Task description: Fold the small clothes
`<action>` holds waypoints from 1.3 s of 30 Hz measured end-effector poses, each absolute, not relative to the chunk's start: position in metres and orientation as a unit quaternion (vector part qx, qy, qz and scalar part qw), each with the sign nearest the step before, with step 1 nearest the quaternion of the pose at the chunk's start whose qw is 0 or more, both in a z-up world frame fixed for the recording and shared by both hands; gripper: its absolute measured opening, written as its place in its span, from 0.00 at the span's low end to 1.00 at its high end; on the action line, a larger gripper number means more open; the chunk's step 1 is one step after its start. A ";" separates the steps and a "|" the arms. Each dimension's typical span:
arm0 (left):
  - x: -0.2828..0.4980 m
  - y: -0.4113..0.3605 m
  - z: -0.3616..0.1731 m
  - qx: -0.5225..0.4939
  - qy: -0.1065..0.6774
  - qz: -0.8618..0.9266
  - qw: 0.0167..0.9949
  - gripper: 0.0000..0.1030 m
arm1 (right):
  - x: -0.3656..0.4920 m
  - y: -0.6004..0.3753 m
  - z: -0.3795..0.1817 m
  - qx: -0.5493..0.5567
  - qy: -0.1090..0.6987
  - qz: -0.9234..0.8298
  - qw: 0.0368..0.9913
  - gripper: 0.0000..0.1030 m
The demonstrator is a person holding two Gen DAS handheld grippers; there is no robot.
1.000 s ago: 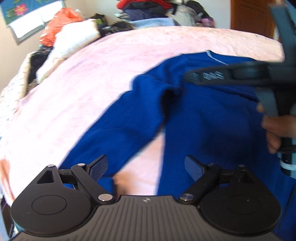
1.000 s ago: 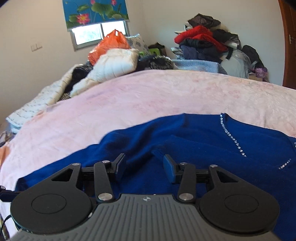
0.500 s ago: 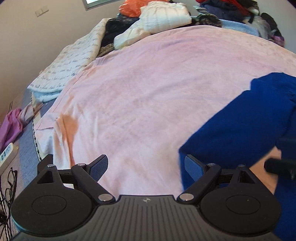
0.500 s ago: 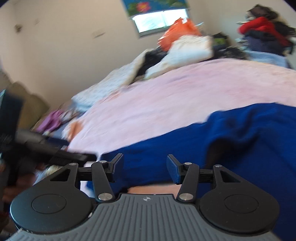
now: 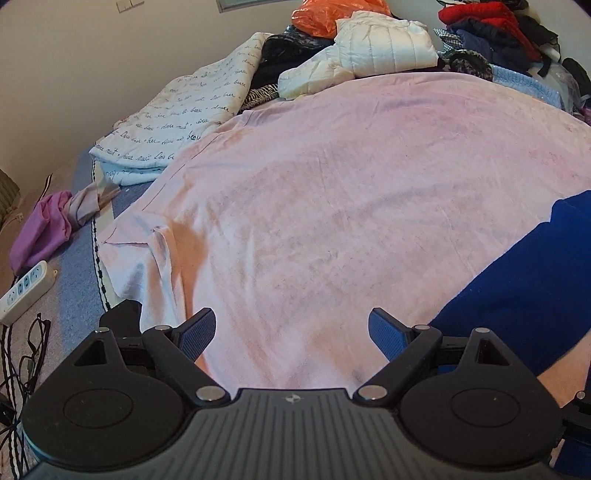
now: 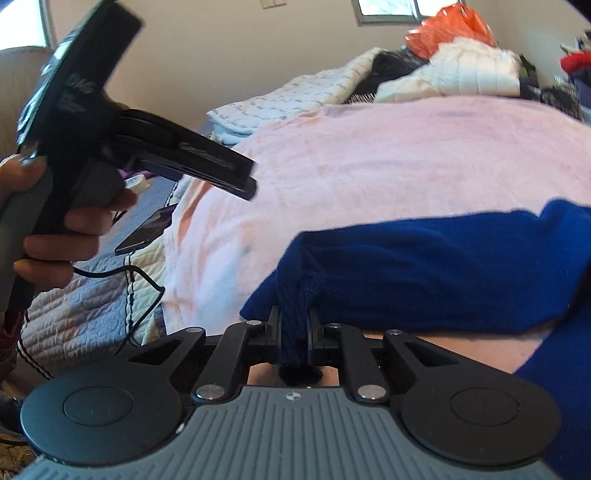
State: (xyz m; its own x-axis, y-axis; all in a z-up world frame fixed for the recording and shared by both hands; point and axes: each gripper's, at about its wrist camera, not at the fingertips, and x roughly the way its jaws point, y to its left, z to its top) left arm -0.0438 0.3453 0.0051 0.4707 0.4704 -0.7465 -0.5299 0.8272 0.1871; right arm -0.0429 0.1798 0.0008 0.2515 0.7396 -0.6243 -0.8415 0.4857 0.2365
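Observation:
A dark blue sweater (image 6: 443, 266) lies on the pink bedspread (image 6: 369, 155). One sleeve stretches left toward me. My right gripper (image 6: 294, 321) is shut on the sleeve's cuff end, with blue fabric bunched between its fingers. My left gripper (image 5: 291, 328) is open and empty, low over the pink bedspread (image 5: 351, 184), with the blue sweater (image 5: 524, 291) at its right. In the right wrist view the left gripper (image 6: 236, 177) is held in a hand at the upper left, off the sweater.
Piled clothes, a white quilted jacket (image 5: 369, 51) and an orange bag (image 5: 332, 14) sit at the bed's far side. A printed white quilt (image 5: 184, 110) lies at the left edge. A power strip (image 5: 26, 291), cables and a phone (image 6: 144, 232) lie beside the bed.
My right gripper swung left along the sleeve and shut on its cuff. My left gripper moved left off the sweater, over bare bedspread, and stayed open.

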 end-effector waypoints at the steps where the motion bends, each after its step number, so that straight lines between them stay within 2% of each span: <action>1: -0.044 0.345 0.006 -0.035 0.422 0.292 0.857 0.88 | -0.043 0.181 0.004 -0.069 0.345 0.504 0.789 0.13; 7: -0.052 0.356 0.017 -0.056 0.403 0.314 0.858 0.88 | -0.042 0.177 0.040 -0.037 0.296 0.524 0.798 0.13; 13: -0.054 0.358 0.014 -0.080 0.403 0.318 0.854 0.88 | 0.007 0.151 0.094 0.024 0.257 0.487 0.835 0.13; 22: -0.042 0.281 0.022 -0.015 0.360 0.215 0.908 0.88 | 0.052 0.133 0.163 0.079 0.228 0.495 0.835 0.13; 28: -0.020 0.228 0.020 0.014 0.339 0.161 0.927 0.88 | 0.048 0.121 0.201 0.063 0.184 0.502 0.843 0.13; 32: -0.005 0.224 0.011 -0.004 0.360 0.161 0.919 0.88 | 0.064 0.082 0.203 0.088 0.172 0.461 0.866 0.13; 39: 0.010 0.200 -0.004 0.001 0.400 0.137 0.906 0.88 | 0.101 0.003 0.157 0.170 0.197 0.374 0.890 0.13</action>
State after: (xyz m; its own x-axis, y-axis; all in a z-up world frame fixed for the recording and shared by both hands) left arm 0.0098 0.2004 -0.0044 0.6432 0.2488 -0.7241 -0.2464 0.9627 0.1119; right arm 0.1012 0.0033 0.1571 0.6429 0.7329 -0.2226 -0.5990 0.6622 0.4502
